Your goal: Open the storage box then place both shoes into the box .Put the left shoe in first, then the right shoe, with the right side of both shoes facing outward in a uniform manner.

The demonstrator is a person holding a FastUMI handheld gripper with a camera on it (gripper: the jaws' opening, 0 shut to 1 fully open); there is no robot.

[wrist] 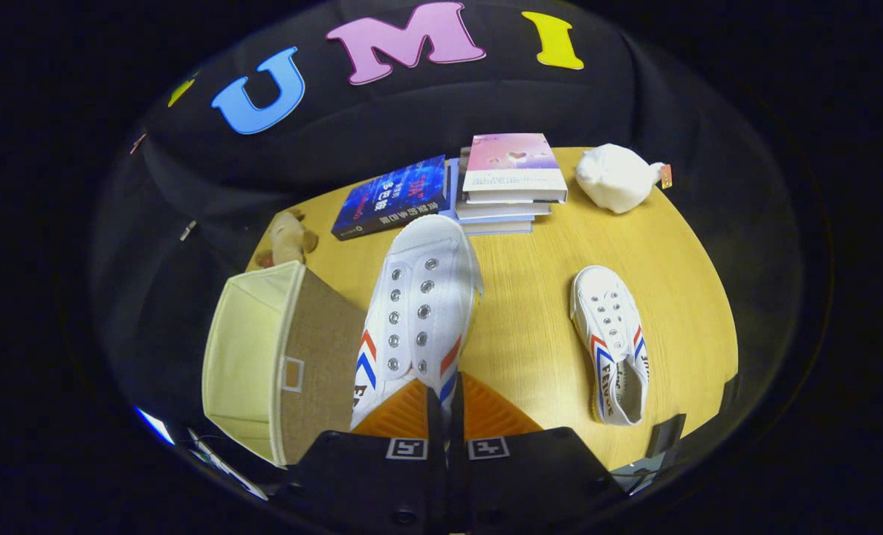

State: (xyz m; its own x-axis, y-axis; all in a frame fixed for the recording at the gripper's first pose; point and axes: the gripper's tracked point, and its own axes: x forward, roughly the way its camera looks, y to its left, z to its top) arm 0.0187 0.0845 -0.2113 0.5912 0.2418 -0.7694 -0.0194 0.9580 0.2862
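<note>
Wooden table (531, 327), tongs (445, 405) gripping shoe (419, 312)

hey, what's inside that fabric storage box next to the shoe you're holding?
The storage box is open, and the cream lining in sight is bare. Its bottom end is cut off from view, so I can't vouch for that part. The gripper jaws are shut on the held shoe.
</note>
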